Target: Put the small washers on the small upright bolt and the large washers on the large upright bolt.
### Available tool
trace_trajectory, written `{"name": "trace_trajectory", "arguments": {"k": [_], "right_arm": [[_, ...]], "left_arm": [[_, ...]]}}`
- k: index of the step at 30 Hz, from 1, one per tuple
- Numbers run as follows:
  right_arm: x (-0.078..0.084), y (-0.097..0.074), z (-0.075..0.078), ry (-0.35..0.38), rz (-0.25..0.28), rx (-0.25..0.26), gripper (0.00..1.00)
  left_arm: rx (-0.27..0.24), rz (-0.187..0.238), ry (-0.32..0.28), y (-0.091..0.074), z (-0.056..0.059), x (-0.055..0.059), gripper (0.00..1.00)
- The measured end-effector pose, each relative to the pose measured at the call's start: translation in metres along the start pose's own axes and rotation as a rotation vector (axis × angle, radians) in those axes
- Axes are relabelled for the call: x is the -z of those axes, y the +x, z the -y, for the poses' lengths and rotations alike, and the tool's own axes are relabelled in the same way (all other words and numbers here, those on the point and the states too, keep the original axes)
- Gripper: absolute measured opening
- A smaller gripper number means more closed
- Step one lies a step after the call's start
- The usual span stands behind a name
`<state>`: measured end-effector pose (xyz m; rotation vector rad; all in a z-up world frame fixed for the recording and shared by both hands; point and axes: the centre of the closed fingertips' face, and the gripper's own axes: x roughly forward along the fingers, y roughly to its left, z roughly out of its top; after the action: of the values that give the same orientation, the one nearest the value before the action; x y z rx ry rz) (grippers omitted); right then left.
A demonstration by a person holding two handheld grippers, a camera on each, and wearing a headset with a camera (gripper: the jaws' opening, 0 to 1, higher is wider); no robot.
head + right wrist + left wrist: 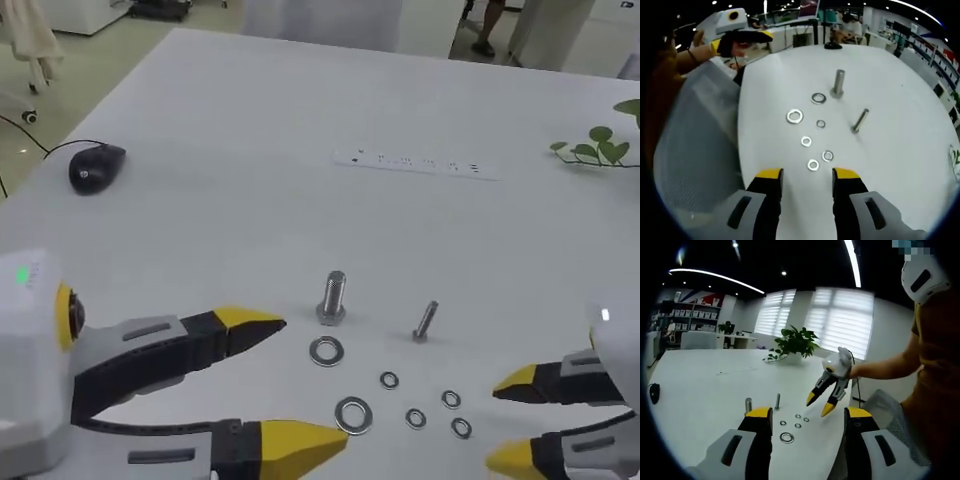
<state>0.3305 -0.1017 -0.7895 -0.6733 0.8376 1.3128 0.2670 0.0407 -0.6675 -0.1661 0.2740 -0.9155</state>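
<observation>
Now | left gripper [315,380] jaws spread, empty | right gripper [491,426] jaws spread, empty | white strip [415,163] markings unreadable

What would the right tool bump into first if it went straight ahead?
Probably the nearest small washer, lying on the table just ahead of the right tool. Its height above the table is unclear, so it might pass over.

Shiny metal washers [353,415] and bolts [333,297] stand on a matt white table [250,180].
</observation>
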Motion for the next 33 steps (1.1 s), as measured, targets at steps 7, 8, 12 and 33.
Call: {"name": "trace_trajectory", "arguments": {"k": [7,8,12,33], "right_arm": [[0.000,0.009,0.003,-0.025,-0.060,-0.021,0.36],[0.000,0.011,0.001,-0.040,-0.065,-0.027,0.35],[0.004,0.017,0.000,-0.075,-0.104,-0.032,0.33],[0.015,0.035,0.001,-0.168,-0.207,-0.058,0.28]], "left_arm": [[-0.001,0.004,0.005,-0.002,-0.001,-0.005,0.57],[-0.002,0.008,0.006,-0.002,-0.001,-0.006,0.57],[-0.008,0.004,0.009,-0.002,-0.004,-0.007,0.57],[-0.025,0.008,0.017,-0.006,-0.007,-0.008,0.56]]}}
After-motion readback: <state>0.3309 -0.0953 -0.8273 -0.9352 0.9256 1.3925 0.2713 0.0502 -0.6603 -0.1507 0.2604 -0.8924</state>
